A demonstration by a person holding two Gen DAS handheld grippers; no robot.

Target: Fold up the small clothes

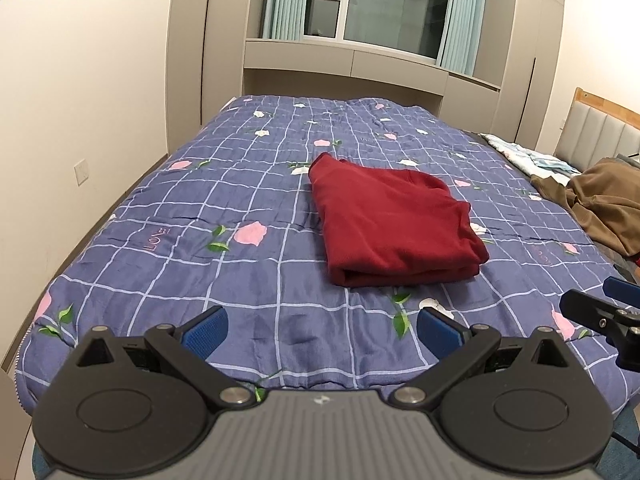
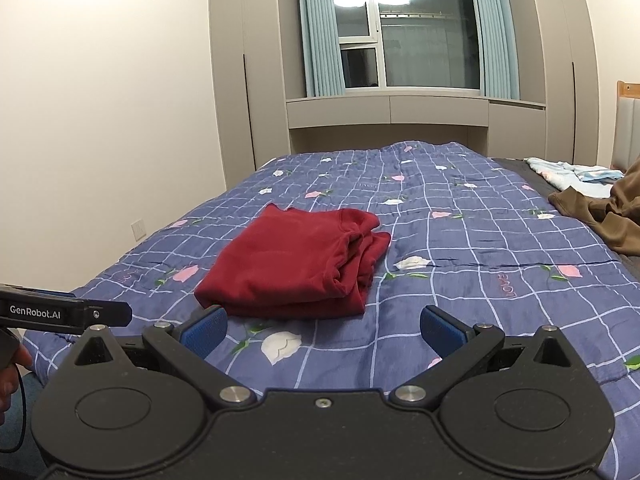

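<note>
A dark red garment [image 1: 394, 220] lies folded into a thick rectangle on the blue flowered quilt [image 1: 224, 208]; it also shows in the right wrist view [image 2: 292, 260]. My left gripper [image 1: 322, 334] is open and empty, held back near the bed's front edge, short of the garment. My right gripper [image 2: 322, 330] is open and empty, just in front of the garment's near edge. The right gripper shows at the right edge of the left wrist view [image 1: 600, 316]; the left gripper shows at the left edge of the right wrist view [image 2: 64, 314].
A brown garment [image 1: 600, 200] and a light blue-white cloth [image 1: 524, 156] lie at the bed's right side by the padded headboard [image 1: 600, 132]. A wall [image 1: 80, 100] runs along the left. Cabinets and a window [image 2: 404, 32] stand beyond the bed.
</note>
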